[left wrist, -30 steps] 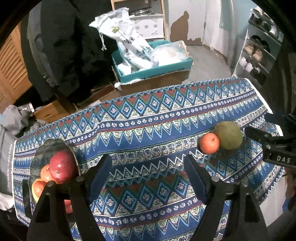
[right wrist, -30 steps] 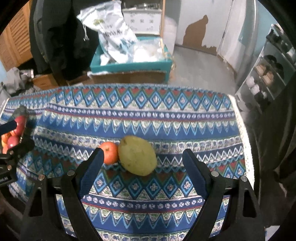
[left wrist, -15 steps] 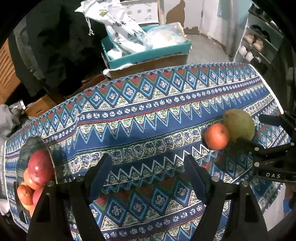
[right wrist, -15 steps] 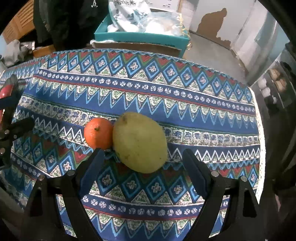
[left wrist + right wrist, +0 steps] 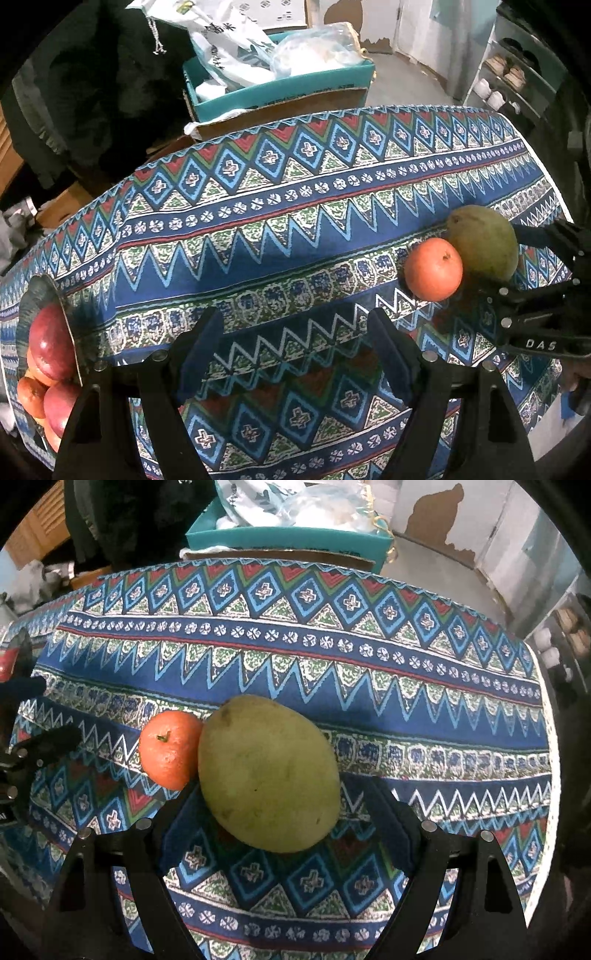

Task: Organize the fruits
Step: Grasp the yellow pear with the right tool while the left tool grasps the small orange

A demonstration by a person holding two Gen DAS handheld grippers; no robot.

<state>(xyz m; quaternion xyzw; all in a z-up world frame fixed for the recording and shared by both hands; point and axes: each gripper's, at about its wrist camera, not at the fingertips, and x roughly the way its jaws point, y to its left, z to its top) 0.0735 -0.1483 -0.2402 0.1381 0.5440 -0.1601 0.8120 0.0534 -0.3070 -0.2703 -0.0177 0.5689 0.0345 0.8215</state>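
On the far left edge of the patterned tablecloth (image 5: pixel 295 206), a dark bowl (image 5: pixel 35 295) holds red apples (image 5: pixel 50 347) and small orange fruits (image 5: pixel 29 395) piled together. Next along, the left gripper (image 5: pixel 295 350) hangs over bare cloth with its jaws spread wide and nothing between them. Farther right, an orange (image 5: pixel 170 755) lies on the cloth touching a large green mango (image 5: pixel 267 775). At the right, the right gripper (image 5: pixel 284 834) is open wide with its blue-padded fingers (image 5: pixel 388 830) on either side of the mango's near end, not clearly pressing it. Beyond the table's far edge sits a teal box (image 5: pixel 280 92) stuffed with plastic bags (image 5: pixel 236 48).
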